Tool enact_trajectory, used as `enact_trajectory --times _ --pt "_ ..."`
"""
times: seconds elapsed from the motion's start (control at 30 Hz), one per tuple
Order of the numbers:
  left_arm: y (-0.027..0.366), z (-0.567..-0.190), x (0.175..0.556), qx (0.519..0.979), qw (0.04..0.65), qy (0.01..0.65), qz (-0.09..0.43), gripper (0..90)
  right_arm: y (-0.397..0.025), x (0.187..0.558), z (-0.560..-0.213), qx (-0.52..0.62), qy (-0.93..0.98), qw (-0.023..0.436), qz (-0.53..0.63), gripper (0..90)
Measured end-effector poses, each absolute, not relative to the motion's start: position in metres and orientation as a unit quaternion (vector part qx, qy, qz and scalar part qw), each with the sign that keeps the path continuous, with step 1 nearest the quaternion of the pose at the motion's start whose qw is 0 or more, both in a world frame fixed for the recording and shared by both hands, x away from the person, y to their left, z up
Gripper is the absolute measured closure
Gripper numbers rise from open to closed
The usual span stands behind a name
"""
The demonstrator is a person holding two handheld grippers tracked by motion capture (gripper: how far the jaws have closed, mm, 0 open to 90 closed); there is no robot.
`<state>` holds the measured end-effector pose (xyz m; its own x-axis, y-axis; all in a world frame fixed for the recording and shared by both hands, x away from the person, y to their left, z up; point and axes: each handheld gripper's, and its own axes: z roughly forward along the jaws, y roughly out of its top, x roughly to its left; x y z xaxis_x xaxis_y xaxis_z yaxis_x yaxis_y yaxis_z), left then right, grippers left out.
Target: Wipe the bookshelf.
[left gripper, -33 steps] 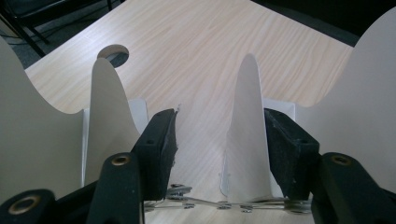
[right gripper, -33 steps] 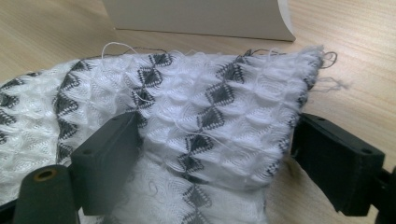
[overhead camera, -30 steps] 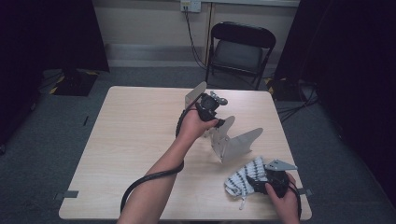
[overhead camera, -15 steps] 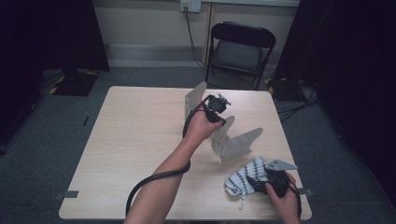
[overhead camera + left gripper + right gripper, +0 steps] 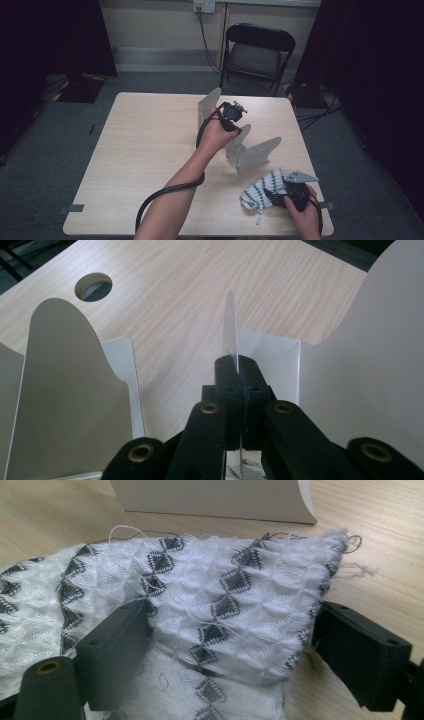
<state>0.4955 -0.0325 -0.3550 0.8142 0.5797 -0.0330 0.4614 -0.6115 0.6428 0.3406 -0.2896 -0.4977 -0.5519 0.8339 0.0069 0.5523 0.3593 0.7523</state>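
My left gripper [image 5: 231, 113] is over the middle of the table, and its jaws [image 5: 235, 371] are shut on the top edge of a thin pale metal bookend plate [image 5: 230, 325], seen edge-on. Two more upright bookends flank it: one [image 5: 65, 390] to the left and one [image 5: 370, 355] to the right. A white cloth with black diamond pattern [image 5: 257, 192] lies near the front right edge. My right gripper [image 5: 280, 196] stands open around a raised fold of that cloth [image 5: 225, 595], one jaw on each side of it.
The light wooden table [image 5: 145, 145] has a round cable hole [image 5: 93, 286]. Bookends stand in a cluster mid-table [image 5: 257, 152], one farther back [image 5: 209, 106]. A black folding chair [image 5: 260, 55] stands beyond the far edge. My left gripper's cable [image 5: 165, 192] loops under the forearm.
My left hand and its gripper have shifted slightly right along the bookends. The right gripper and the cloth have not moved.
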Motion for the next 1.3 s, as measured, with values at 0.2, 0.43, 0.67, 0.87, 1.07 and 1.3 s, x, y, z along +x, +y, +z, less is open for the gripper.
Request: enact_trajectory --times 0.2,0.43,0.67,0.87,1.07,1.3 --pt "-0.035 -0.366 0.496 0.898 0.318 0.291 0.091 89.4 -0.290 0.341 -0.498 0.432 0.802 0.192 0.366 14.8" --pt "-0.034 -0.363 0.495 0.904 0.306 0.281 0.097 90.0 -0.290 0.341 -0.498 0.432 0.802 0.192 0.366 14.8" --pt "-0.023 -0.356 0.494 0.904 0.303 0.285 0.096 90.0 -0.290 0.341 -0.498 0.434 0.801 0.190 0.366 14.8" --pt "-0.016 -0.351 0.493 0.908 0.296 0.278 0.099 90.0 -0.290 0.341 -0.498 0.434 0.801 0.189 0.366 14.8" --pt "-0.017 -0.341 0.490 0.913 0.286 0.273 0.101 90.0 -0.290 0.341 -0.498 0.434 0.801 0.189 0.366 14.8" --pt "-0.016 -0.334 0.490 0.907 0.304 0.276 0.091 90.0 -0.290 0.342 -0.498 0.434 0.801 0.189 0.366 14.8"
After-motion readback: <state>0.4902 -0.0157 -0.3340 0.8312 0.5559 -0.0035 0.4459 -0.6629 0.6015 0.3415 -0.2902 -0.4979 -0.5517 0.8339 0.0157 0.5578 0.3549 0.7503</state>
